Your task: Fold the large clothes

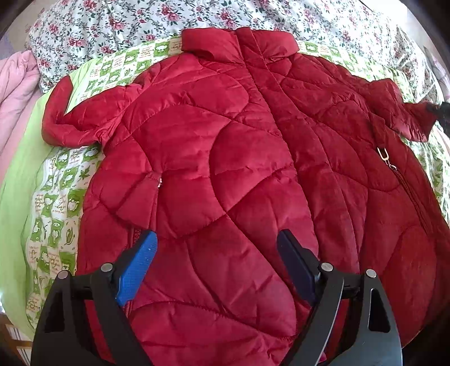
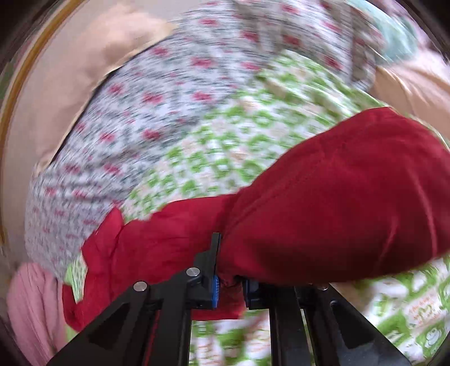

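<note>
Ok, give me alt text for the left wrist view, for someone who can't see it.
A red quilted jacket lies spread flat, front up and closed, on a green-patterned sheet, collar away from the camera. The left tool is open over its lower part, blue pads apart. A floral quilt lies beyond the collar.

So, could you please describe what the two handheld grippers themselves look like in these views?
Both match. The left gripper has black angular linkage arms with triangular cut-outs and round silver pivot pins, and each finger carries a blue textured pad. The right gripper shows the same black frame, silver pins and blue pads. No cables, markings or sleeves are visible.
</note>
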`<action>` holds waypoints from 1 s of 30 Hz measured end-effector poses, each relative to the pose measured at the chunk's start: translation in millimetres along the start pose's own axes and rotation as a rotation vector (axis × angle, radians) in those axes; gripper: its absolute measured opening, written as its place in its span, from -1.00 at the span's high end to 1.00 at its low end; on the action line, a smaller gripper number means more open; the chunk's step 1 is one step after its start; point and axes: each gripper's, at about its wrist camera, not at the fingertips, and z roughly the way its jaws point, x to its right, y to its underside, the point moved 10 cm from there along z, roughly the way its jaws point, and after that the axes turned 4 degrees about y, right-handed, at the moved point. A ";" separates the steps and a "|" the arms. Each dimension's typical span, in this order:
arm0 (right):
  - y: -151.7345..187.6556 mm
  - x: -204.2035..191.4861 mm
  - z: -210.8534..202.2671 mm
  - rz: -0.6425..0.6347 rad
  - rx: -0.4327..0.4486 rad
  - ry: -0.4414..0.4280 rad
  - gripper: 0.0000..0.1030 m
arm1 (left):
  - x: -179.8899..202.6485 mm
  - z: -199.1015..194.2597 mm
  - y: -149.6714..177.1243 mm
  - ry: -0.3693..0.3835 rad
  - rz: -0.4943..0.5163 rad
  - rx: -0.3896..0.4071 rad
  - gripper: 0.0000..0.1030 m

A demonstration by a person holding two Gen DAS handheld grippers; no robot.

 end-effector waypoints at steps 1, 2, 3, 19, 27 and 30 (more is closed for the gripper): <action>0.5 -18.4 0.8 -0.042 0.002 -0.011 0.78 | -2.3 -1.1 -0.4 0.003 -0.006 0.004 -0.70; 2.3 -38.4 1.8 -0.083 0.001 -0.032 0.78 | -3.9 -2.0 -0.8 0.003 -0.011 0.008 -0.70; 5.8 -61.3 3.4 -0.124 -0.004 -0.061 0.78 | -6.5 -3.2 -1.5 0.002 -0.016 0.012 -0.70; 143.1 -323.8 50.3 -0.639 -0.225 -0.361 0.79 | -58.2 -13.8 -6.8 0.009 -0.132 0.060 -0.70; 233.2 -366.5 104.6 -0.750 -0.414 -0.357 0.65 | -85.1 -9.7 -7.7 0.006 -0.193 0.062 -0.70; 250.4 -358.8 115.3 -0.711 -0.485 -0.393 -0.01 | -98.2 -7.8 -9.0 -0.005 -0.215 0.065 -0.70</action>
